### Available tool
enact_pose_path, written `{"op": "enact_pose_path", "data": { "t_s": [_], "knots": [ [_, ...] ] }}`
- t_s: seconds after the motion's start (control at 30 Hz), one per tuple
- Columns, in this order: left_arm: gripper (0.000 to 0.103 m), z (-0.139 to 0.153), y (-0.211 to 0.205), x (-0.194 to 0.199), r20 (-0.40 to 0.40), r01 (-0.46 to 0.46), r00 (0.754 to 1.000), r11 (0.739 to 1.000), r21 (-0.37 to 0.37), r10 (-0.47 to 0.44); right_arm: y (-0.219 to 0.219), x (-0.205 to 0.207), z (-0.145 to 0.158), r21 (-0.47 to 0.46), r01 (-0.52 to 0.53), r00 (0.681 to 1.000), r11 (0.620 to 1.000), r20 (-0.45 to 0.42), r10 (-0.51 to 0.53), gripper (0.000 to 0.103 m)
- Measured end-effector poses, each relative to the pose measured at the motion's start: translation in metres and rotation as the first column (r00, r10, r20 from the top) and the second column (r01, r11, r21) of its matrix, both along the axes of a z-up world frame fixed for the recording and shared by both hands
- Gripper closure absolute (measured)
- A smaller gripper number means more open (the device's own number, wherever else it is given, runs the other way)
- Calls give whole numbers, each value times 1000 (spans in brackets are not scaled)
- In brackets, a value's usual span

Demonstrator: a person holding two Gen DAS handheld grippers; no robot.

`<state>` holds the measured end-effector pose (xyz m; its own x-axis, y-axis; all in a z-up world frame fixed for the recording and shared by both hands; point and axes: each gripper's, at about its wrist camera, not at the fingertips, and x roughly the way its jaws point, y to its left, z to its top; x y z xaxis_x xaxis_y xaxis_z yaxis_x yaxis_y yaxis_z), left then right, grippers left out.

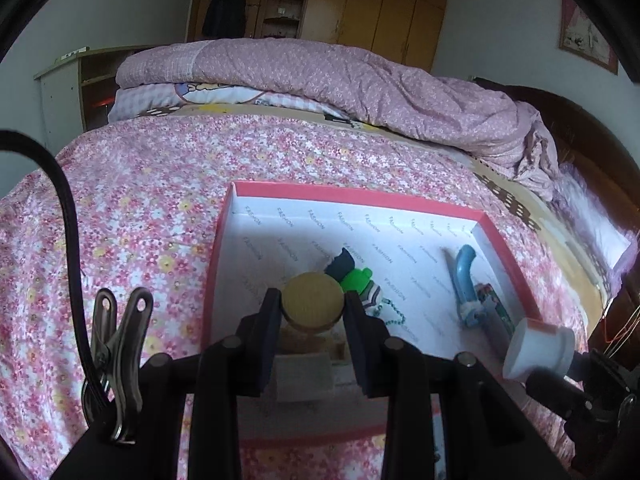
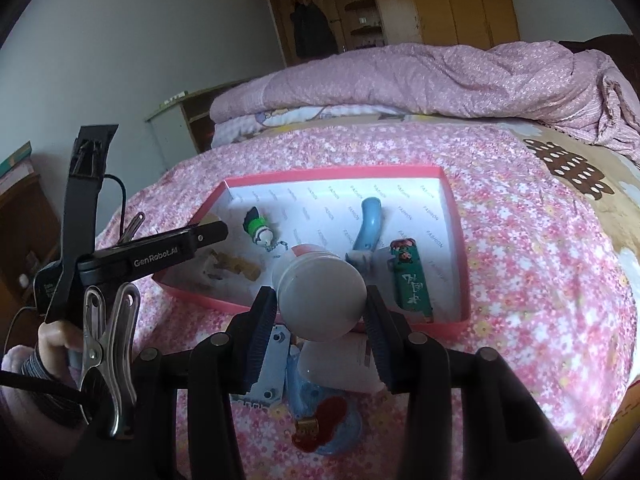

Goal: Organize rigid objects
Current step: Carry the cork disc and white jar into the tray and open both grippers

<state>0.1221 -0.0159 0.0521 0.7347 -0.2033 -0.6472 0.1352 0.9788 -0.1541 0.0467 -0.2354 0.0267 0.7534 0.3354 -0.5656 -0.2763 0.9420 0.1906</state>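
A bedroom, with a bed (image 1: 160,184) under a pink flowered sheet and a rumpled pink quilt (image 1: 360,80) piled at the far side, and a shallow pink box (image 1: 360,194) lying open on the sheet. The left tongs (image 1: 312,312) are clenched on a round wooden piece (image 1: 313,303), one pad on each side of it, and hold it over the near part of the box. The right tongs (image 2: 322,312) are grasping a white bottle (image 2: 322,300) by its round body, held just above the near edge of the box. The wooden piece looks light and hard, so a squeeze across its round sides should keep it, though a round smooth thing like that could slip or spin. The bottle looks like stiff smooth plastic and probably light; the wide middle seems the best place to take it. Inside the box I count one green and white toy on a bead chain (image 2: 259,229), one blue curved handle (image 2: 369,224), one green printed case (image 2: 412,280) and some tan wooden bits (image 2: 236,266), too blurred to count. On the sheet near the right tongs lie one blue toy with a red part (image 2: 326,420) and one small flat blue-edged board (image 2: 270,364). That makes two held things, one in each pair of tongs
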Motion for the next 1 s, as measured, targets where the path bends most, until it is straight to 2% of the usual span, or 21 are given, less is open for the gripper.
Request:
{"op": "enact_pose_path", "data": {
  "t_s": [0.3,0.57,0.7,0.87,1.0],
  "knots": [
    [70,-13,-5,9,-13,5,1000,999,38,-5,0,19,-5,-1,18,999,1000,-30,-18,60],
    [70,-16,-11,14,-1,10,1000,996,92,-10,3,40,2,-30,12,1000,999,-20,-12,60],
    [70,-16,-11,14,0,17,1000,996,93,-17,13,55,13,-71,-5,1000,997,10,5,60],
    [63,-16,-12,15,-3,31,1000,995,94,-31,26,84,26,-129,-18,999,991,42,24,60],
    [58,-16,-15,14,-3,37,999,992,117,-36,35,105,23,-173,-24,999,985,27,29,60]
  ]
}}
